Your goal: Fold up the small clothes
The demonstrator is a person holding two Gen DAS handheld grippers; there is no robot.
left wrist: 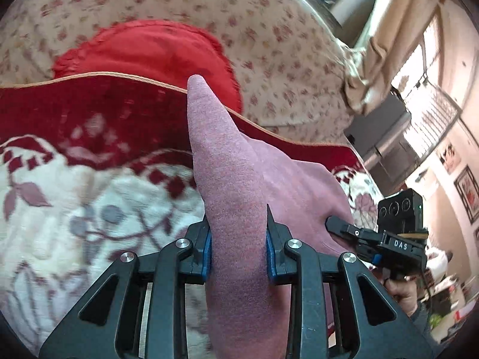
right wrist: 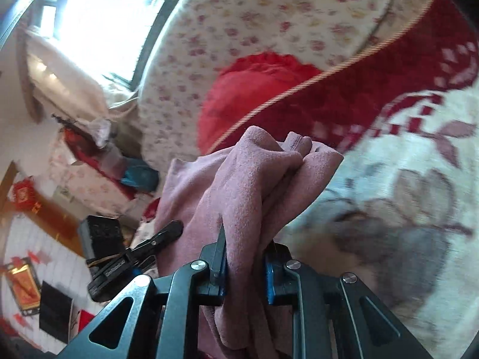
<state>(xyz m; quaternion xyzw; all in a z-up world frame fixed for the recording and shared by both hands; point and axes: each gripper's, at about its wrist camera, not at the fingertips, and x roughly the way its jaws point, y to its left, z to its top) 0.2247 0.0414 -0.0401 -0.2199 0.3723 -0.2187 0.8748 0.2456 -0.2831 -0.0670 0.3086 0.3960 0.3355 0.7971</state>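
Note:
A dusty-pink fleece garment [left wrist: 227, 179] hangs between my two grippers above the bed. My left gripper [left wrist: 238, 239] is shut on a bunched fold of it that sticks up past the fingertips. My right gripper [right wrist: 244, 248] is shut on another bunched part of the same garment [right wrist: 254, 179]. The right gripper also shows in the left wrist view [left wrist: 341, 227] at the cloth's right edge, and the left gripper shows in the right wrist view [right wrist: 167, 233] at the cloth's left edge. The garment's lower part is hidden behind the gripper frames.
A red and white floral blanket [left wrist: 74, 194] covers the bed below. A bright red fringed cloth [left wrist: 143, 51] lies beyond it on a beige flowered sheet [left wrist: 269, 45]. Room clutter and a window [right wrist: 104, 15] lie past the bed edge.

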